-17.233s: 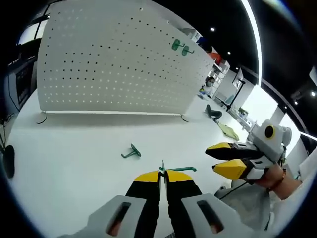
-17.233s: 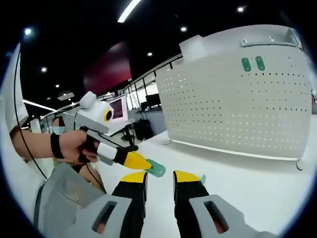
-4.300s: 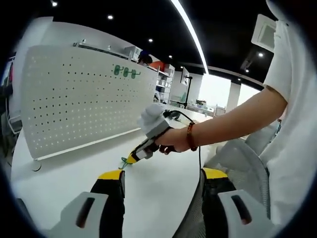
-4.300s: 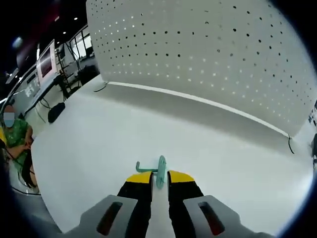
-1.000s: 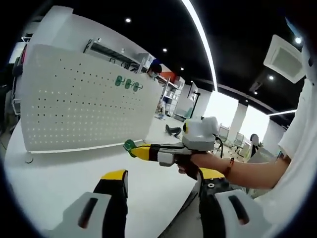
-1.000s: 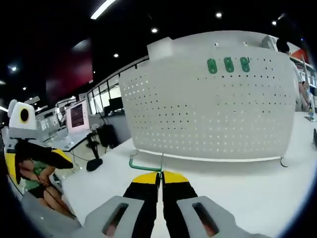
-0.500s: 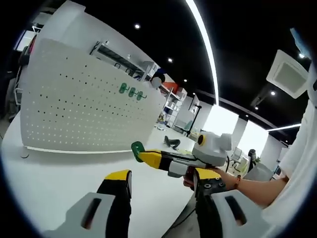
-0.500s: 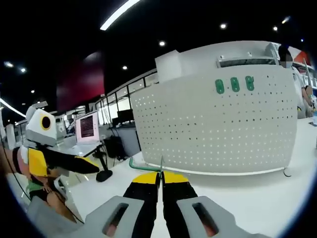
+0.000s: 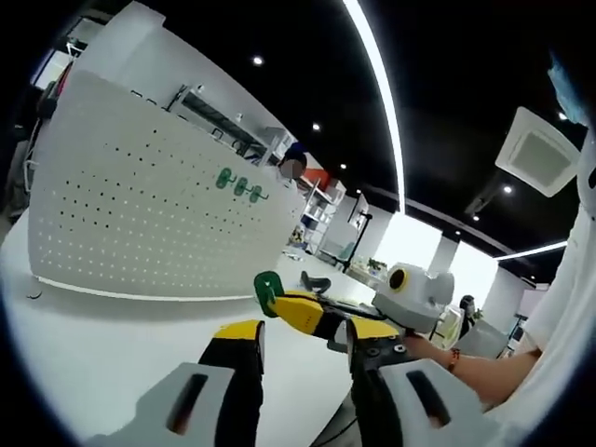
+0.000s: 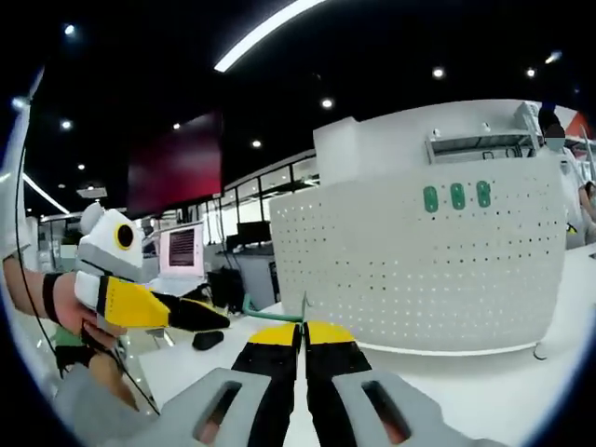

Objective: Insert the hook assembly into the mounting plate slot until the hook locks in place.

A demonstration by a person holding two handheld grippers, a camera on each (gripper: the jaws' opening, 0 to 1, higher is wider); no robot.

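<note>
Three green hooks (image 10: 456,196) already hang in a row near the top edge of the white perforated mounting plate (image 10: 419,279), which stands upright on the white desk (image 10: 484,382); your left gripper view shows the same row (image 9: 238,185) from the other side, more obliquely. Your right tool (image 10: 303,337) is clenched on the hook assembly (image 10: 272,315), a thin green piece whose arm runs out to the left of the yellow tips and bends upward at its end. It is held in the air, well apart from the plate. From your left gripper view the hook assembly (image 9: 268,283) appears differently: only its rounded green base plate shows, poking from the yellow tips of the right tool (image 9: 279,300), with your hand (image 9: 438,352) behind. Your left tool (image 9: 300,343) stands released, jaws apart, holding nothing; your right gripper view shows it (image 10: 216,320) at the left. Compared with a second ago, the right tool has come in closer across the left view, overlapping the left tool's right jaw, and the left tool has come further into the right view. About seventeen seconds ago only two hooks were on the plate.
</note>
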